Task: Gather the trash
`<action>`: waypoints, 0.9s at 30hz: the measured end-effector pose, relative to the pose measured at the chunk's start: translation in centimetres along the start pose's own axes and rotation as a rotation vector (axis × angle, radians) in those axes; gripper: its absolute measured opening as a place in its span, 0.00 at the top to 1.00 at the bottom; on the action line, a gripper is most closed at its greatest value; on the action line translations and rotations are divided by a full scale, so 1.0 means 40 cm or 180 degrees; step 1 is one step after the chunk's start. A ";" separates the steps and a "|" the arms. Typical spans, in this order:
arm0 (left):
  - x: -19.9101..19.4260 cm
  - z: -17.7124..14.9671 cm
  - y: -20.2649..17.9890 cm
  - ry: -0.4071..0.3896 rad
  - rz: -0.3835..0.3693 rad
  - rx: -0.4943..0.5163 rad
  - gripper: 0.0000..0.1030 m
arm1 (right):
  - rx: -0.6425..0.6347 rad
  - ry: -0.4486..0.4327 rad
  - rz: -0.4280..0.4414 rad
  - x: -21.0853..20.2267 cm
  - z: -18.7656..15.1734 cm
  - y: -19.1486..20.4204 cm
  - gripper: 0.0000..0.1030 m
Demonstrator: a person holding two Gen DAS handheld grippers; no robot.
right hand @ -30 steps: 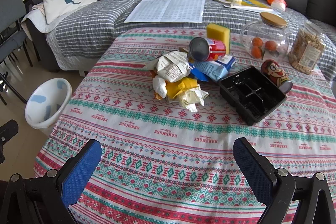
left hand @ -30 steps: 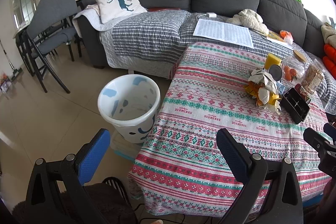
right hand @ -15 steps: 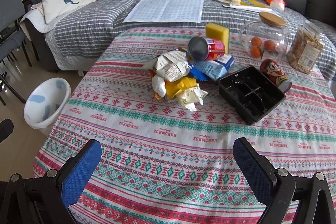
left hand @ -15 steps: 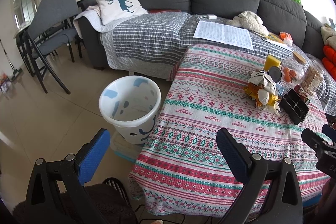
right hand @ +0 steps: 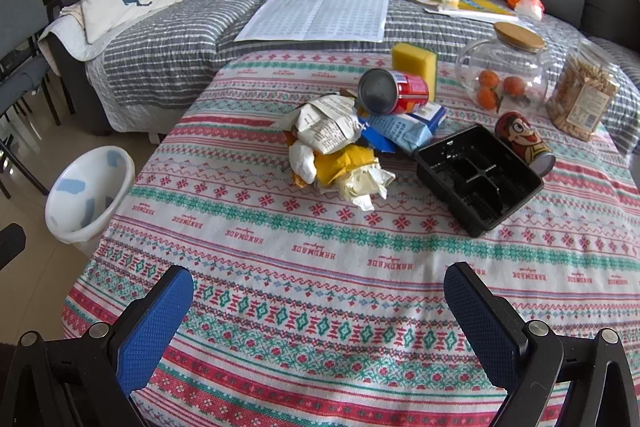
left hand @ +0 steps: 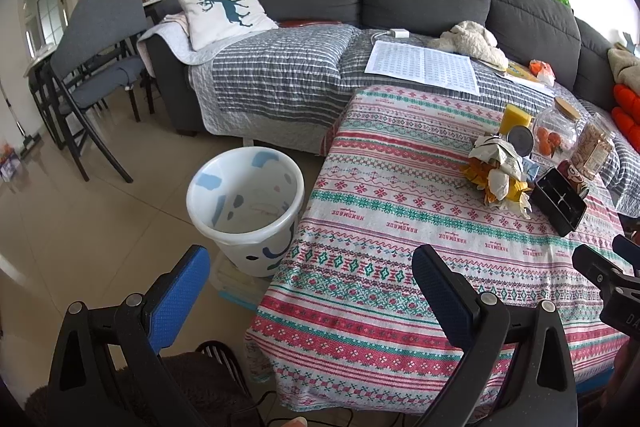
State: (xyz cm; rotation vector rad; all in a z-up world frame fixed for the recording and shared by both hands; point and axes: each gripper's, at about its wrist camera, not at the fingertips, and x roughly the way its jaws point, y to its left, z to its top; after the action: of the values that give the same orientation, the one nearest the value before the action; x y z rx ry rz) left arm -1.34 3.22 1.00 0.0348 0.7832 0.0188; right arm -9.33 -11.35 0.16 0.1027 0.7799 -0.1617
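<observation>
On the surface (right hand: 360, 259), crumpled wrappers (right hand: 340, 151) lie beside a black tray (right hand: 478, 179); the left hand-held gripper (left hand: 308, 291) and right hand-held gripper (right hand: 318, 311) gape wide, empty.

Red-green patterned tablecloth (right hand: 340, 267), black tray (right hand: 478, 179)

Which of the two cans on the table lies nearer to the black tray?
The cartoon-face can, lying beside the black tray. The red can rests farther back, on the wrapper pile.

On the counter (right hand: 320, 247), a heap of wrappers (right hand: 336, 151) lies left of a tray (right hand: 478, 179), with a can (right hand: 394, 91) on its side just behind the heap. Two jars (right hand: 508, 75) stand behind the tray. A bin (left hand: 246, 203) stands on the floor (left hand: 80, 227) beside the counter's left edge, before the sofa (left hand: 400, 7).
</observation>
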 end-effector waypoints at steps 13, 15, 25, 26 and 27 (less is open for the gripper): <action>0.018 0.031 -0.070 0.0133 -0.0279 0.0381 0.01 | 0.0204 0.0142 -0.0067 0.001 0.030 -0.069 0.00; 0.028 0.058 -0.106 0.0157 -0.0392 0.0564 0.01 | 0.0303 0.0216 -0.0173 0.005 0.061 -0.113 0.00; 0.180 0.232 -0.371 0.0845 -0.1118 0.0873 0.01 | 0.0919 0.0441 -0.0531 0.078 0.166 -0.399 0.00; 0.197 0.246 -0.406 0.0860 -0.1133 0.0889 0.02 | 0.1000 0.0506 -0.0560 0.094 0.162 -0.431 0.00; 0.215 0.258 -0.447 0.0876 -0.1137 0.0926 0.03 | 0.1095 0.0567 -0.0560 0.112 0.159 -0.463 0.00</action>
State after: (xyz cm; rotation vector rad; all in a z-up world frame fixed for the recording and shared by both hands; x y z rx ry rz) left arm 12.10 -14.64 1.54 0.1704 1.0532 -0.4375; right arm -5.17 -31.00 0.89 0.3788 0.9335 -0.4584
